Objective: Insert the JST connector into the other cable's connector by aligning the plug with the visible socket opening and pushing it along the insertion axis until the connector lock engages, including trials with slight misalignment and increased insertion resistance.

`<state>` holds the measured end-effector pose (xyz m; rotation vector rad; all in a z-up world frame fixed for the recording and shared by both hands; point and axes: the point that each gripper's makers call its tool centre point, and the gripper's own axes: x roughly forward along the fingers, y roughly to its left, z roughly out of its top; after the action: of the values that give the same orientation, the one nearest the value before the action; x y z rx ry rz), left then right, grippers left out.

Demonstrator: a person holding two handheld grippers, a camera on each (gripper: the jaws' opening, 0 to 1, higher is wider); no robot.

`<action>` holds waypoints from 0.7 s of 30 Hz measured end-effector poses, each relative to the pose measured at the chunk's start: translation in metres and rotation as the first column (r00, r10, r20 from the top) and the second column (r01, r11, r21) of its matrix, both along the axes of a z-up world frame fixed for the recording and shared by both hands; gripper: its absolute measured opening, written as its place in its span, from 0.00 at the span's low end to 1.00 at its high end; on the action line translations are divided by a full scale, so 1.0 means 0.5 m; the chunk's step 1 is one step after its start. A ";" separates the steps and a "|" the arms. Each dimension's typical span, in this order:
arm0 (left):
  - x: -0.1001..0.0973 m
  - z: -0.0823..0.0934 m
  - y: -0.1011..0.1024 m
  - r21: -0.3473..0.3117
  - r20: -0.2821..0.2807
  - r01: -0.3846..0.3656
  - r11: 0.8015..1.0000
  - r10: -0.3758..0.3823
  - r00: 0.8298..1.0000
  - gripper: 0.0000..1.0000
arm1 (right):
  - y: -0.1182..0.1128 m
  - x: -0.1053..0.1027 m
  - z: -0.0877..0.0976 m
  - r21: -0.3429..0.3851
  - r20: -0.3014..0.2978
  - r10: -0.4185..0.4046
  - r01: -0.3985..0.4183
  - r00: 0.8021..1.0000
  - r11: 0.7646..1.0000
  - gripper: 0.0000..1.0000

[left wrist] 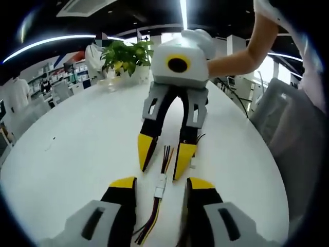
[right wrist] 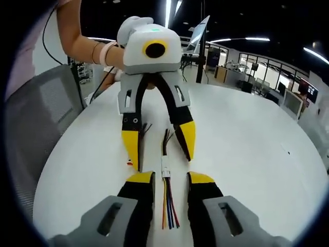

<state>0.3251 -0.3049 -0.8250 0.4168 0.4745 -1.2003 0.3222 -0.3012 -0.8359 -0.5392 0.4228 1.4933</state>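
Both tools stand open and grip nothing: the left tool point(left wrist: 160, 191) and the right tool point(right wrist: 170, 184) face each other across the mated white connectors point(left wrist: 161, 185), which lie on the white bench point(left wrist: 77, 149) between their yellow tips, coloured wires point(right wrist: 169, 208) trailing either way.

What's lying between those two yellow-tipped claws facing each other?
In both views, a white JST connector with coloured wires lies on the white table, between the open left hand-held gripper and right hand-held gripper.
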 end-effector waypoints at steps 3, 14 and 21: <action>-0.003 0.015 0.001 0.008 0.023 0.010 1.000 -0.010 1.000 0.33 | -0.002 -0.001 0.022 0.018 0.016 -0.008 0.008 1.000 1.000 0.22; -0.033 0.080 0.013 0.018 0.104 0.035 0.999 -0.036 0.994 0.33 | -0.015 -0.014 0.106 0.098 0.085 -0.054 0.046 0.995 0.994 0.20; -0.069 0.084 0.015 0.018 0.095 0.070 0.997 -0.071 0.993 0.31 | -0.032 -0.041 0.107 0.090 0.083 -0.056 0.049 0.995 0.995 0.16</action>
<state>0.2908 -0.2976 -0.7832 0.5051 0.3886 -1.2398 0.3016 -0.3173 -0.7826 -0.5162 0.3010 1.4263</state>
